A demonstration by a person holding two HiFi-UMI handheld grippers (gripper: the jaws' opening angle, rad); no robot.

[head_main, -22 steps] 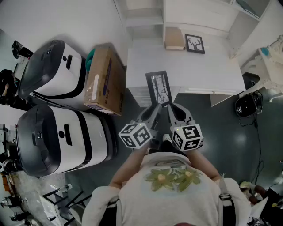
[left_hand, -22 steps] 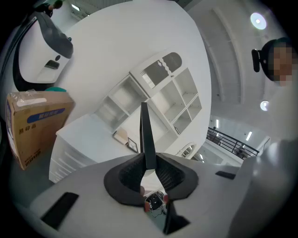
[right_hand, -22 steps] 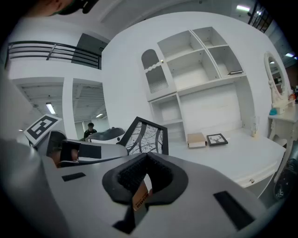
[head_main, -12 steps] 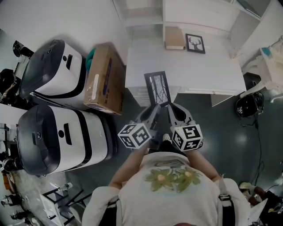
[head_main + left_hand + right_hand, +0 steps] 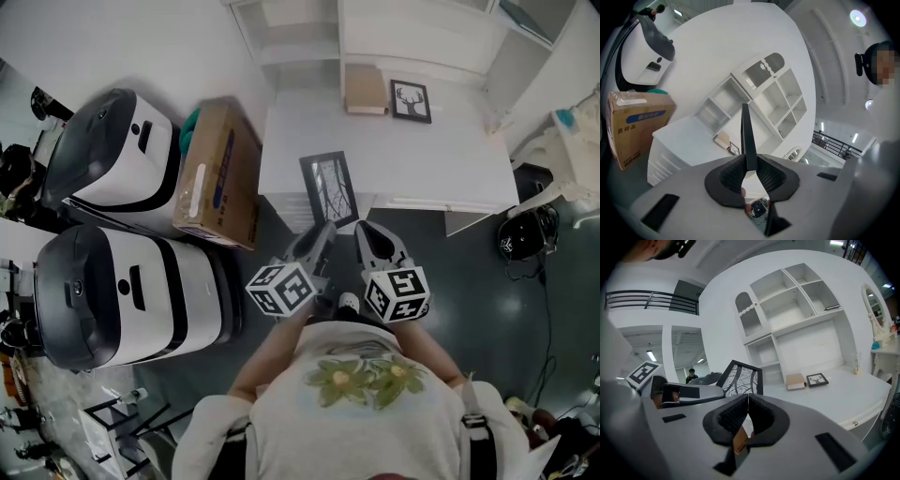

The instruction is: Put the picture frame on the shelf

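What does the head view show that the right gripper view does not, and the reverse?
Only the head view: the brown cardboard box and two white-and-black machines on the floor beside the white desk. Only the right gripper view: a black balcony railing and a distant person. Both: the black picture frame with a branch pattern, pinched in the left gripper, and on the desk a small black-framed deer picture beside a flat tan box.

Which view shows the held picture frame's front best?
The head view: nearly the whole face of the picture frame shows. The right gripper view hides its lower part behind the jaws; the left gripper view shows only its thin edge.
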